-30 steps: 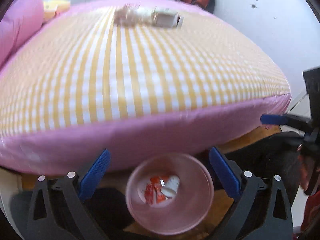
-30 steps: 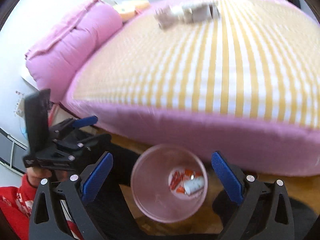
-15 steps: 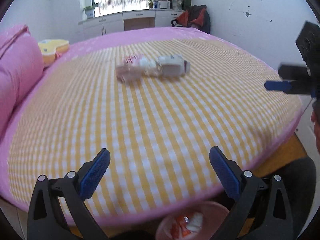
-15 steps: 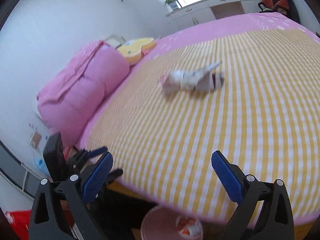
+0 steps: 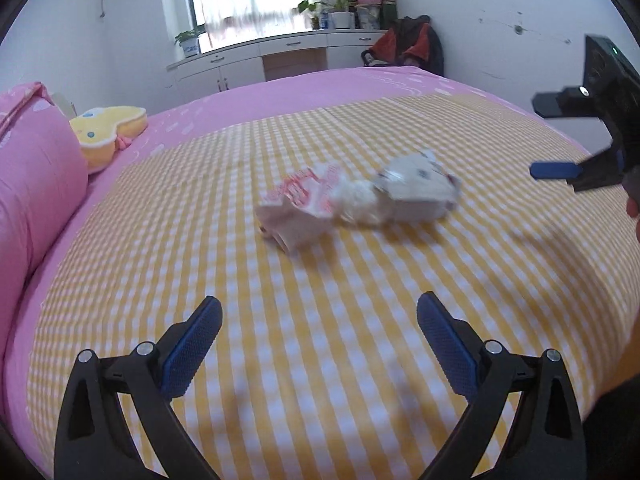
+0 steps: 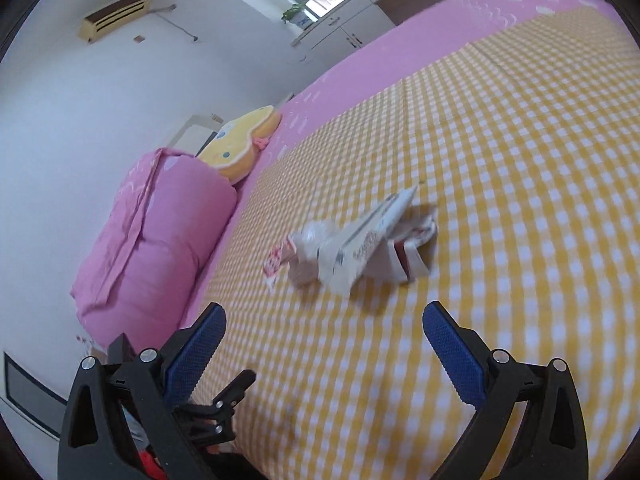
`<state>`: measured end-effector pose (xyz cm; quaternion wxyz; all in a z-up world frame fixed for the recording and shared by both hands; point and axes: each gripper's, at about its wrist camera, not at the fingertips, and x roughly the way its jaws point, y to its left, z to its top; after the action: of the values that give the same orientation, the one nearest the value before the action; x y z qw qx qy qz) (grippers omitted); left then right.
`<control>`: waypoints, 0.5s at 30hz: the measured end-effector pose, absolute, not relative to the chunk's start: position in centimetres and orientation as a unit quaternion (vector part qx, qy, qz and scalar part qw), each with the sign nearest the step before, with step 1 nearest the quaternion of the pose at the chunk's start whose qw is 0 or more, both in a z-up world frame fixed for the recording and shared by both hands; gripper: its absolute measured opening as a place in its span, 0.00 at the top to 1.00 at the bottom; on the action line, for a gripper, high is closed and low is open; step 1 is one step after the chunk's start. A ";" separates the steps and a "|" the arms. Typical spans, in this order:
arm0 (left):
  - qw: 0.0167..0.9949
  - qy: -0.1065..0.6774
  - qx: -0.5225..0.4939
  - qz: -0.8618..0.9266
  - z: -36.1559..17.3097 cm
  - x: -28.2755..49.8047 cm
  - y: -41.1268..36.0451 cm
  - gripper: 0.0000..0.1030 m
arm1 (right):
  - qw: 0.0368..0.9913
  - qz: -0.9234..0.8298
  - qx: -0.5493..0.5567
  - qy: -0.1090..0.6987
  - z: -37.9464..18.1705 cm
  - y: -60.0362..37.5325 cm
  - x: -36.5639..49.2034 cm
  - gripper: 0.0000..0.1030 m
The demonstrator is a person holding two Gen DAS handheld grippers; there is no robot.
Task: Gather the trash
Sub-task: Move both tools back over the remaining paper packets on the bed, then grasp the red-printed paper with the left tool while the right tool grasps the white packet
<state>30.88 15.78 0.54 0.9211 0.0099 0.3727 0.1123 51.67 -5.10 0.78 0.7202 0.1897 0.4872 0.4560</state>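
Crumpled trash lies mid-bed on the yellow checked cover: a red-and-white wrapper (image 5: 304, 204) beside a whitish crushed carton (image 5: 416, 190). The pile also shows in the right wrist view, the carton (image 6: 368, 248) in front and the wrapper (image 6: 280, 258) to its left. My left gripper (image 5: 320, 340) is open and empty above the near part of the bed, well short of the trash. My right gripper (image 6: 324, 348) is open and empty, also short of the pile; it shows at the right edge of the left wrist view (image 5: 580, 168).
A pink folded quilt (image 5: 32, 184) and a yellow plush pillow (image 5: 108, 132) lie at the left of the bed (image 5: 360, 320). White cabinets (image 5: 256, 64) and a chair with clothes (image 5: 408, 46) stand beyond. The left gripper's body (image 6: 200, 404) shows low in the right wrist view.
Both grippers rose from the pink bin on the floor and moved over the bed toward the trash. The bin has dropped out of both views.
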 end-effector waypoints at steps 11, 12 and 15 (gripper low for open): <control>0.916 0.390 -0.003 0.091 -1.9 38.1 22.1 0.17 | 0.693 0.438 0.219 0.529 -3.6 -0.9 58.3 0.09; 0.916 0.391 0.002 0.088 -2.0 38.3 22.2 0.20 | 0.690 0.438 0.222 0.532 -3.9 -0.6 58.8 0.11; 0.916 0.393 0.014 0.074 -2.6 39.3 22.8 0.27 | 0.684 0.439 0.228 0.537 -4.6 0.4 59.6 0.14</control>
<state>39.25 22.82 -2.56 0.9165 0.0137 0.3929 0.0742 59.58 0.41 -4.59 0.6841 0.2276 0.5366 0.4385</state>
